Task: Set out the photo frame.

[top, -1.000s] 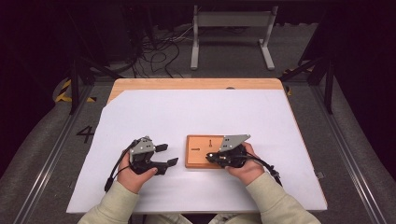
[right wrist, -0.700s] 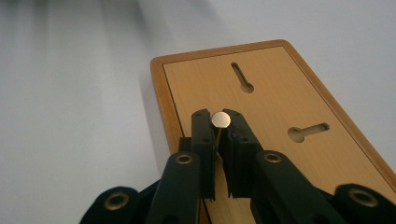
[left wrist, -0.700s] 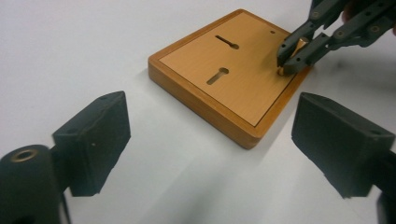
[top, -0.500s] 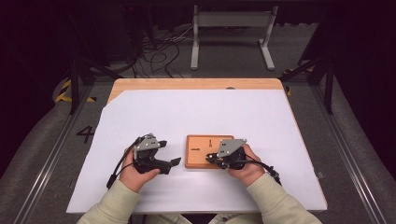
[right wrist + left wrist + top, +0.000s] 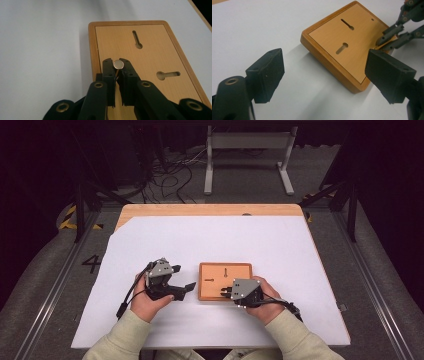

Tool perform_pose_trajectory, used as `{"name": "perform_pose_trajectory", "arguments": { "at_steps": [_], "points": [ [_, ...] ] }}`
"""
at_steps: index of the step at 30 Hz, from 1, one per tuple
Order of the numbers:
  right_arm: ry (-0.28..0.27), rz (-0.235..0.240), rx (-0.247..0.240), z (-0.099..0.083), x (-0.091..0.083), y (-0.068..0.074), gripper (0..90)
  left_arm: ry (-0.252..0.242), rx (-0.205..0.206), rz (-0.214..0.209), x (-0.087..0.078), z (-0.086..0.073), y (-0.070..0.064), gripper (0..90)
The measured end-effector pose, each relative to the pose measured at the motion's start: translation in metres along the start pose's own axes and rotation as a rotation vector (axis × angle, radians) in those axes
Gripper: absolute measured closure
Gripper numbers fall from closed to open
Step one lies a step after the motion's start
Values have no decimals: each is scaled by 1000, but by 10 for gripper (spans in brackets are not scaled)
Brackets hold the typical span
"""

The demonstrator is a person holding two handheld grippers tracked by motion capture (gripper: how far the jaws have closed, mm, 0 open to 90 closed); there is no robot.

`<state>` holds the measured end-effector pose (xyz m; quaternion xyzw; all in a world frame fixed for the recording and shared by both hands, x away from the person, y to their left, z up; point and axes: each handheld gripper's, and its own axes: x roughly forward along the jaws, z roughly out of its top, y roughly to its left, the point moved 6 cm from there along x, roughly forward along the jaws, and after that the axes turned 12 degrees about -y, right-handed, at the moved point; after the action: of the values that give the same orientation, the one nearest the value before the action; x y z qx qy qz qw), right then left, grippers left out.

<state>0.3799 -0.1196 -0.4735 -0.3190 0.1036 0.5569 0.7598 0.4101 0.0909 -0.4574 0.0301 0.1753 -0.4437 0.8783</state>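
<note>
Right gripper (image 5: 118, 66) has drawn back to the near edge of the wooden board (image 5: 212, 270), jaws clamped on a small metal pin (image 5: 118, 64). Left gripper (image 5: 181, 277), jaws apart, has edged closer to the board's left side on the white table (image 5: 210, 240).

You see a rectangular, smooth, satin-finished light wooden board with keyhole slots (image 5: 140, 65), a small shiny round metal disc (image 5: 118, 64), matt black plastic jaws, and a matt white sheet (image 5: 210, 245) covering the wooden table (image 5: 210, 210).
</note>
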Motion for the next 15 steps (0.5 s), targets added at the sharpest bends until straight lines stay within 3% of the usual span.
{"name": "perform_pose_trajectory", "arguments": {
  "at_steps": [3,13,15],
  "points": [
    [11,-14,-83,1,-1,5,843,-2,-6,1,5,6,1,151],
    [16,-34,-171,2,-3,12,843,10,-15,-25,20,15,-3,137],
    [18,-36,-169,2,-3,12,844,14,-15,-27,23,16,-3,134]
  ]
}}
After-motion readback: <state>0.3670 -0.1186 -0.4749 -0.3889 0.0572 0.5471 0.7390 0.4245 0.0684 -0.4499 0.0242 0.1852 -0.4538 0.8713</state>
